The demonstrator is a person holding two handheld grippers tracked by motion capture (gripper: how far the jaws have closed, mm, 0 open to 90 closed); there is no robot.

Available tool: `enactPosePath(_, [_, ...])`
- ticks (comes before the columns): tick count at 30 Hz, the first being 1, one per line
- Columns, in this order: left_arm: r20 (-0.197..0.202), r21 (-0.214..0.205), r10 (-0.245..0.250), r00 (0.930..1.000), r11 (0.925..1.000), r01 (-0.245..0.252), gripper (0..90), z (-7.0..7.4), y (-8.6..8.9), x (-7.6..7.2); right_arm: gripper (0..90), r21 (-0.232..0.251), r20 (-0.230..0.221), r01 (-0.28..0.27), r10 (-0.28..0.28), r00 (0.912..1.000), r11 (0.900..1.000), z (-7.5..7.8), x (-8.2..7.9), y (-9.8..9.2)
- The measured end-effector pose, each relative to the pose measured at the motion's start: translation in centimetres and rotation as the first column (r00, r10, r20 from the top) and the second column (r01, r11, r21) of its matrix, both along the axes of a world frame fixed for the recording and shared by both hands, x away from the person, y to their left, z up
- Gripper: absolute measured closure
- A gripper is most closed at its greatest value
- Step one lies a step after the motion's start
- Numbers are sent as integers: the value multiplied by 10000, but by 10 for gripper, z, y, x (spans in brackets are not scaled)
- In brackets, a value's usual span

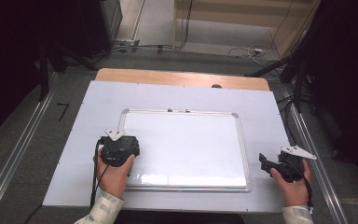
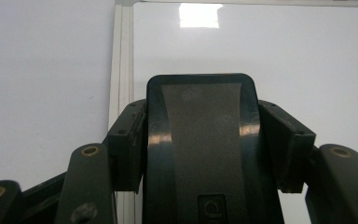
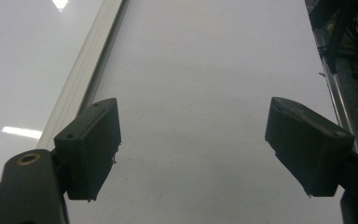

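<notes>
High view: a white rectangular whiteboard with a silver metal frame [image 1: 186, 149] lies flat at the centre of the picture on a white sheet [image 1: 74, 154] that covers a light wooden bench [image 1: 182, 78]. At the lower left of the frame the left gripper [image 1: 120, 148] sits over the left edge of the whiteboard, the person's left hand [image 1: 114, 175] wrapped around it from below, a pale sleeve [image 1: 100, 211] at the bottom edge. At the lower right the right gripper [image 1: 279, 165] rests just past the right edge of the board, above the white sheet, in the person's right hand [image 1: 293, 186].

Left gripper view: the jaws are closed onto a black rectangular eraser with a dark grey felt face [image 2: 200, 144], which stands in the middle of the frame, gripped on both sides by the pads [image 2: 128, 144]. Beyond its top edge is the glossy board surface, and the silver frame strip [image 2: 121, 60] runs up the left of centre.

Right gripper view: the jaws stand wide apart with nothing between them, one pad [image 3: 91, 147] at the lower left, the other at the lower right. They hang over the bare white sheet, with the board's silver frame running diagonally along the upper left.
</notes>
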State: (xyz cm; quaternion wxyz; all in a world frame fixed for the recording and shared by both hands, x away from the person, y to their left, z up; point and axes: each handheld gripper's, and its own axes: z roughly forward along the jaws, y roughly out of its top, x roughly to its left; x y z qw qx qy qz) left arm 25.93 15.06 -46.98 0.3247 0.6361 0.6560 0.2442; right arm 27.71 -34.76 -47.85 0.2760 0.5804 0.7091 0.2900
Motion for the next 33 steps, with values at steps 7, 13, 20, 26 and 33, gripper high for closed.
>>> enactPosePath(7, [46,92,159,9999,9998,-160,402,-1,0,-7,168,-5,10,42,-42,10000,10000,0,0,0])
enactPosePath(13, [5,59,190,9998,9998,-190,402,-5,-1,-9,168,-31,3,68,-68,10000,10000,0,-1,0])
enactPosePath(20, [-11,117,255,9997,9996,-255,403,-8,-3,-10,168,-18,14,58,-58,10000,10000,0,-1,0])
enactPosePath(26, [27,109,417,9991,9991,-417,402,-10,-2,-11,168,-20,8,80,-79,10000,10000,0,-1,-1])
enactPosePath(33, [55,254,489,9988,9985,-490,402,-12,-5,-12,168,-10,16,93,-93,10000,10000,1,-1,-1])
